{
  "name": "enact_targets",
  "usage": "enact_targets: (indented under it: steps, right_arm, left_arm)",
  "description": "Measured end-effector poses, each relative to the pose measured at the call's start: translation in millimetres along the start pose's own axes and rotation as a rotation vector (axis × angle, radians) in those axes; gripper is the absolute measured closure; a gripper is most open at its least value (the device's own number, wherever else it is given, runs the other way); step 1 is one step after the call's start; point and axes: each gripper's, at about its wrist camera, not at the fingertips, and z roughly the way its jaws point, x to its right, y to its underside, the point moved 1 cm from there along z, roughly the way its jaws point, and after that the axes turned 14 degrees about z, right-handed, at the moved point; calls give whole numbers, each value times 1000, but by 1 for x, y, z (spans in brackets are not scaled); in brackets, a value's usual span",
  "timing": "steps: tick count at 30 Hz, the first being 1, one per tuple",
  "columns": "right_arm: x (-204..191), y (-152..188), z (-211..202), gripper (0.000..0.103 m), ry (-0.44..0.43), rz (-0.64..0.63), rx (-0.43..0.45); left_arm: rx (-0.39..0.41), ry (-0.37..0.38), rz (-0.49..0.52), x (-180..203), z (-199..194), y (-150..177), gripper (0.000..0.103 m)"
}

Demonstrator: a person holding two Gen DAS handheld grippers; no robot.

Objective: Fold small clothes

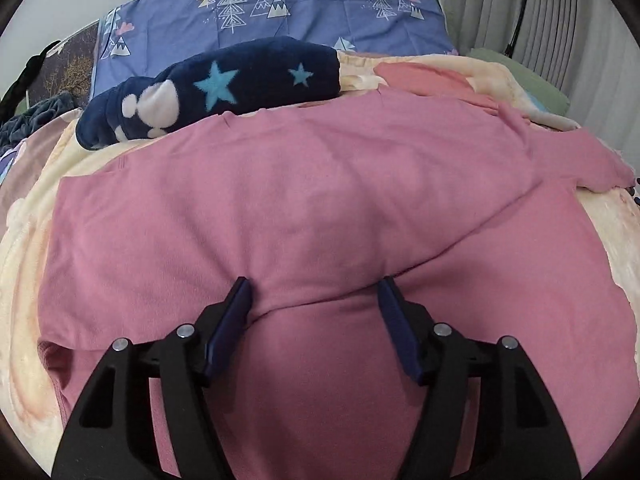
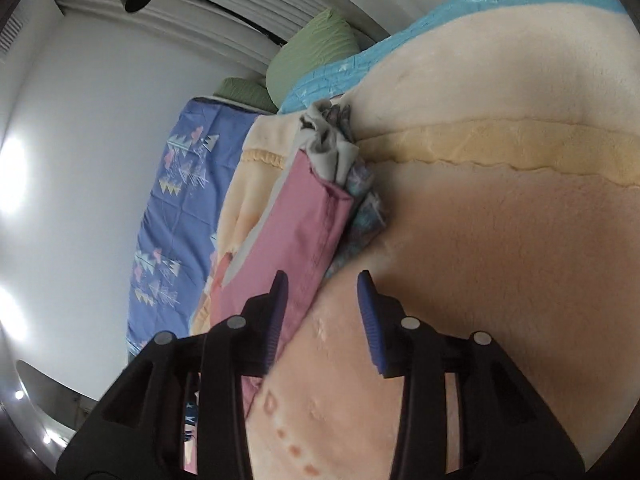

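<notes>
A pink garment (image 1: 320, 200) lies spread over a cream blanket (image 1: 28, 264) on a bed, with one part folded across it from the right. My left gripper (image 1: 314, 286) hovers over its near half, open, with a soft ridge of the pink cloth between the blue pads (image 1: 236, 320) but not pinched. The right wrist view is rolled sideways. There the pink garment (image 2: 296, 232) shows as a narrow strip, and my right gripper (image 2: 323, 280) stands open at its edge. The cloth lies by the left pad (image 2: 280, 300) and bare blanket (image 2: 500, 240) under the right one.
A navy fleece piece with blue stars (image 1: 240, 80) lies behind the pink garment. Crumpled grey and patterned clothes (image 2: 340, 152) sit at the strip's far end. A blue tree-print cover (image 1: 280, 8), green pillows (image 2: 316, 52) and a curtain (image 1: 540, 8) line the back.
</notes>
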Motion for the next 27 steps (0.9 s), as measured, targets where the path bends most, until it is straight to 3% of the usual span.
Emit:
enact_targets:
  steps: [7, 9, 13, 17, 20, 23, 27]
  right_arm:
    - [-12, -10, 13, 64, 3, -3, 57]
    - [-14, -11, 18, 69, 14, -8, 72]
    - [-26, -19, 27, 98, 33, -29, 85]
    - [-55, -3, 9, 100, -35, -82, 127]
    - [-99, 26, -1, 100, -95, -198, 127]
    - [-150, 76, 3, 100, -207, -296, 46]
    - [-216, 196, 30, 100, -347, -509, -164]
  left_arm:
    - [16, 36, -34, -9, -2, 4, 36]
    - [15, 34, -37, -10, -2, 4, 36]
    - [20, 40, -44, -10, -3, 4, 36]
    - [24, 48, -51, -11, -4, 4, 35]
    - [29, 57, -56, -12, -4, 5, 34]
    - [38, 72, -69, -15, -4, 6, 34]
    - [66, 112, -108, -22, -7, 8, 34]
